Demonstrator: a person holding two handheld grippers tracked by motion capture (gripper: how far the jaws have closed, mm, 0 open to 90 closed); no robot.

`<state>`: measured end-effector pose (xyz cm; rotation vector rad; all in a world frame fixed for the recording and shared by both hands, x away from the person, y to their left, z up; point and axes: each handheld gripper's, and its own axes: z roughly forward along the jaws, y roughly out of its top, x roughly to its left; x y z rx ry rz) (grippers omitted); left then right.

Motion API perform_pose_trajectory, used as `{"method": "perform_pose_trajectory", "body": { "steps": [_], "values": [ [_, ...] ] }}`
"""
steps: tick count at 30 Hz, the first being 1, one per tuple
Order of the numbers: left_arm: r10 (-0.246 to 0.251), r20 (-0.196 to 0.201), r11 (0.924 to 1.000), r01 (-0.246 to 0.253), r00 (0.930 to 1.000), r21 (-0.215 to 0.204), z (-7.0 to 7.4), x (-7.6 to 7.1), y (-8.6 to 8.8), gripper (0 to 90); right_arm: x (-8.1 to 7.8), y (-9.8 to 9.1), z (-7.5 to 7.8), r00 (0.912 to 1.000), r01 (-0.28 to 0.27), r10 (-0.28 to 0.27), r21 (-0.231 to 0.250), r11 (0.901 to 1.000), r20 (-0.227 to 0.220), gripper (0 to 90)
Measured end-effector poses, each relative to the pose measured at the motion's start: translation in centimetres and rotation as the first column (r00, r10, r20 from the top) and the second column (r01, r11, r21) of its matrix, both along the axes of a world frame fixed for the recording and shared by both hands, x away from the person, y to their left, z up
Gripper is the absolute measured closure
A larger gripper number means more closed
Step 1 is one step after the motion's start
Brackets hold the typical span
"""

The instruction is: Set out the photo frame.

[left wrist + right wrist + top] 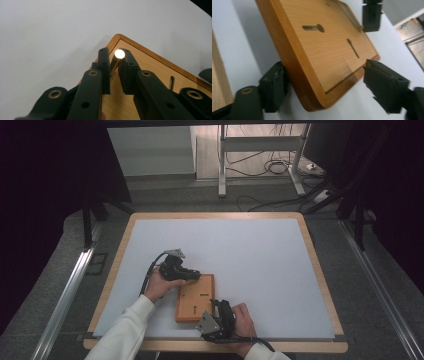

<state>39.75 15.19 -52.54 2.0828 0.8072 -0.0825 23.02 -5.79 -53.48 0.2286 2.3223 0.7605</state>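
A wooden board (192,302) with keyhole slots (313,27) lies flat near the table's front edge. My left gripper (192,276) is at the board's far left corner. In the left gripper view its jaws (114,51) are shut on a small brass pin (119,53), which stands upright over that corner of the board (150,67). My right gripper (216,306) is at the board's near right corner. Its wide-set jaws (324,70) straddle the board (324,50), and both pads (275,85) lie against its edges. The left gripper's jaw (372,15) shows at the far end.
The white mat (250,250) covers the table, framed by a wooden rim (320,270). Beyond the far edge are the floor, cables (275,167) and a metal stand (222,160). A metal rail (65,300) runs along the left side.
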Motion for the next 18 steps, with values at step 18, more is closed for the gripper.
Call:
{"method": "perform_pose_trajectory", "body": {
  "steps": [18],
  "values": [
    [0.095,0.086,0.9954,-0.095,0.9917,-0.008,1.2,-1.1,2.7,62.6,0.3,-0.1,0.6,0.9996,-0.027,0.027,-0.009,0.9996,0.001,37.4]
  ]
}}
